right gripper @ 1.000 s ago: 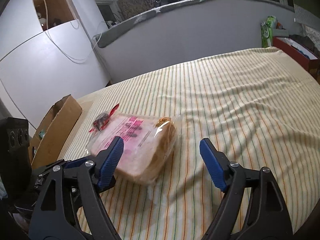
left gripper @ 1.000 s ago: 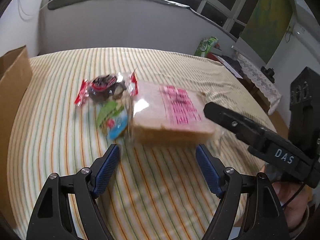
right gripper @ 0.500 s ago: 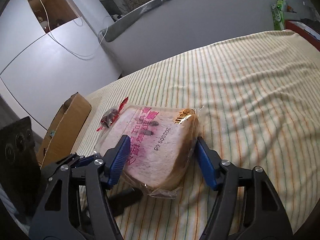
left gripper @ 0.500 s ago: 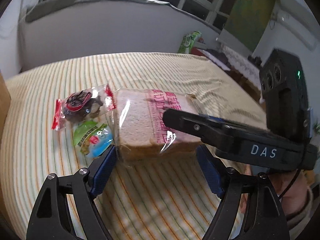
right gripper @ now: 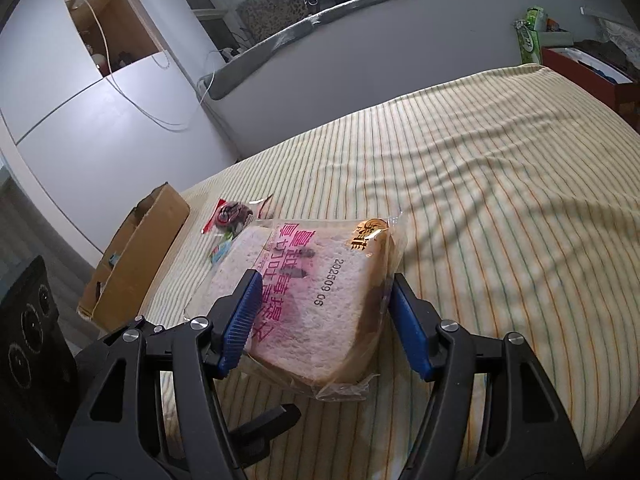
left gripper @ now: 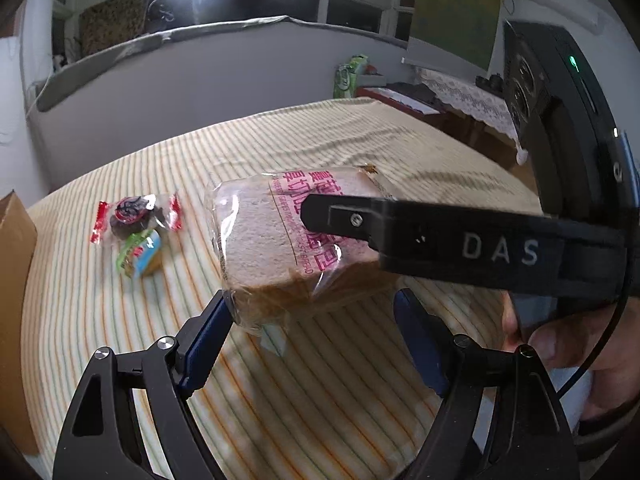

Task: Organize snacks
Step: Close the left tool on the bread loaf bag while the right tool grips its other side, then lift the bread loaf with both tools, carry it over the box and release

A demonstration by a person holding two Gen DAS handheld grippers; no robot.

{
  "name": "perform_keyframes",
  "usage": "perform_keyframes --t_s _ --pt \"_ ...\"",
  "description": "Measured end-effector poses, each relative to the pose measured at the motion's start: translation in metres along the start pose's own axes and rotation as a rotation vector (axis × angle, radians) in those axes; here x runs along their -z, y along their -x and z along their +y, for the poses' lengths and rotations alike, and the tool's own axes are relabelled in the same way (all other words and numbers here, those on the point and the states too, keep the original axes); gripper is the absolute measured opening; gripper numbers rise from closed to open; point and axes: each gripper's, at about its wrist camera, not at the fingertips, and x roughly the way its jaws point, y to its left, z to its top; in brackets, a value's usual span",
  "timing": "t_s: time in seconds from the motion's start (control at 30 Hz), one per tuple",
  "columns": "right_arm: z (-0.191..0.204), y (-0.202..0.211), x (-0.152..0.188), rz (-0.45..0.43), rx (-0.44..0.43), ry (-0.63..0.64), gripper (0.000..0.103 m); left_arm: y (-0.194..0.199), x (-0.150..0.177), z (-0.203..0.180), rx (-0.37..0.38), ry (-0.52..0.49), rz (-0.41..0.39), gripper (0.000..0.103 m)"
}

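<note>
Bread bag [right gripper: 316, 300] between right claw [right gripper: 324, 320] fingers, cardboard box [right gripper: 136, 256] left.

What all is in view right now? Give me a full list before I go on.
bread bag: 1, clear with pink print, lifted off the cloth between the right gripper's pads
dark snack packet: 1, clear with red ends, on the cloth left of the bread
small snack packet: 1, green and blue, touching the dark packet
cardboard box: 1, brown, open, at the cloth's left edge
striped cloth: 1, cream with thin stripes, covers the surface
green pack: 1, far right by the wall
left gripper: black, blue pads, open below the bread
right gripper: black, blue pads, shut on the bread bag
</note>
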Motion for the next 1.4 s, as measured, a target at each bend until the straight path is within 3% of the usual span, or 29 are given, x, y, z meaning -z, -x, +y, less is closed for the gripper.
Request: perform_keyframes --t_s 0.87,1.4 --pt "0.012 0.014 0.003 -0.028 -0.023 0.033 0.067 0.015 0.011 -0.005 -0.02 0.009 -0.014 0.081" --pt "0.094 0.078 -0.051 -0.175 -0.042 0.169 0.067 0.098 -0.034 0.003 -0.088 -0.037 -0.201 0.081"
